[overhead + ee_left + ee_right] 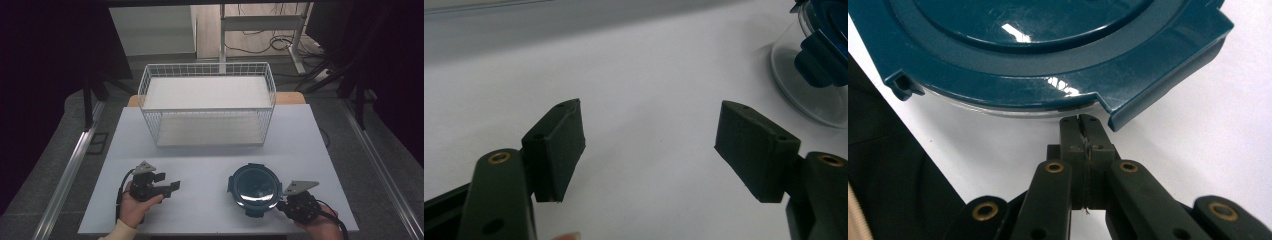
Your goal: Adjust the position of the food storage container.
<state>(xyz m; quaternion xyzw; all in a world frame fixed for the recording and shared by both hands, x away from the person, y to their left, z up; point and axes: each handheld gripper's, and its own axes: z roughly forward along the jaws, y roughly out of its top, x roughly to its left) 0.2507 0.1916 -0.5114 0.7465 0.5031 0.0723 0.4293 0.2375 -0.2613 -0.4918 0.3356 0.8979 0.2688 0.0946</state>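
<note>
A round clear container with a dark teal lid [254, 189] stands on the white table [200, 162], right of centre near the front edge. In the right gripper view the lid [1048, 45] looms close. My right gripper [1081, 122] is shut, with nothing visible between its jaws, and its tips sit right at the lid's rim beside a side flap. In the high view the right gripper [281, 202] is at the container's lower right. My left gripper [172, 187] rests at the front left, open and holding nothing; it [656, 145] faces bare table, with the container [819, 65] at the far right.
A white wire basket [207, 102] with a white shelf liner stands at the back middle of the table. Dark curtains hang on both sides, and desk legs with cables stand on the floor beyond.
</note>
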